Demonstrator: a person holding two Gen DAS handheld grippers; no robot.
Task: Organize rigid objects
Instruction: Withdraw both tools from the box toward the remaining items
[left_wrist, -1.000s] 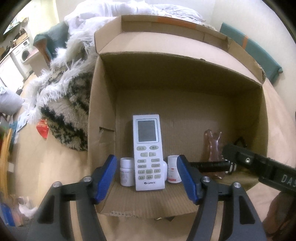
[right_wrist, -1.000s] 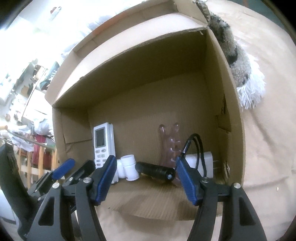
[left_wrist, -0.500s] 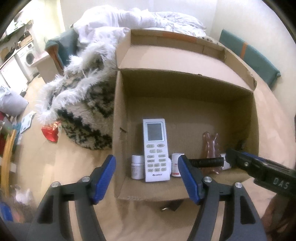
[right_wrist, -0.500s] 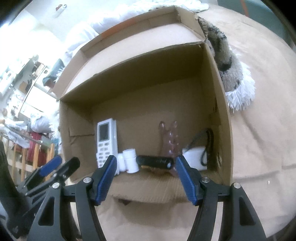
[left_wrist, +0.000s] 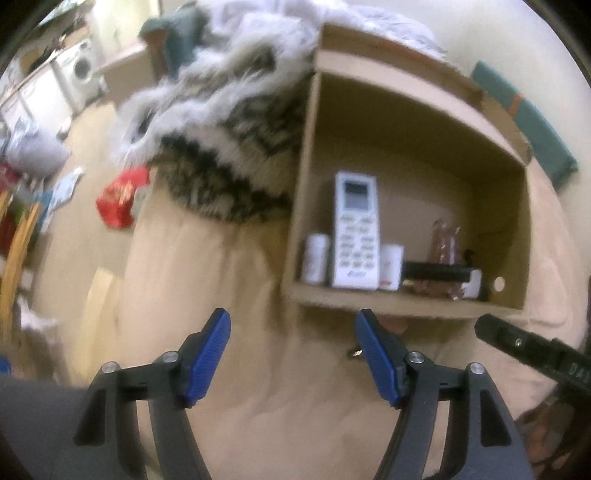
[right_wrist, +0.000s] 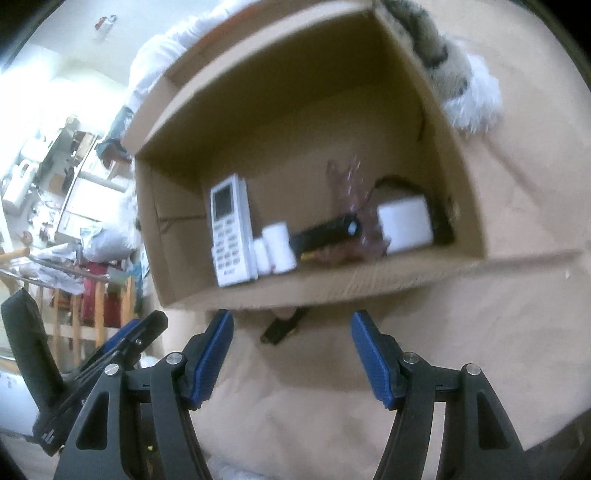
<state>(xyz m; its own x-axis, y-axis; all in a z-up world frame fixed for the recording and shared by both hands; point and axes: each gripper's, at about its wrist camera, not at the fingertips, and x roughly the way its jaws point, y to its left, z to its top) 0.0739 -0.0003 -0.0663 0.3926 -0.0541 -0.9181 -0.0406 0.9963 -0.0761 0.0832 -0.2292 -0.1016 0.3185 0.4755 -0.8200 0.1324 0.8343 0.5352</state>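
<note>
A cardboard box (left_wrist: 413, 147) lies on its side on a beige cover (left_wrist: 258, 369), its opening facing both grippers. Inside, from left to right: a white bottle (left_wrist: 315, 258), a white remote (left_wrist: 355, 230) leaning upright against the back wall, a second white bottle (left_wrist: 391, 267), a black flashlight (left_wrist: 436, 270) lying across, a clear pink figure (left_wrist: 446, 240), and a white charger (right_wrist: 404, 223) with a black cord. The left gripper (left_wrist: 293, 354) and right gripper (right_wrist: 291, 354) hover in front of the box, fingers apart, holding nothing.
</note>
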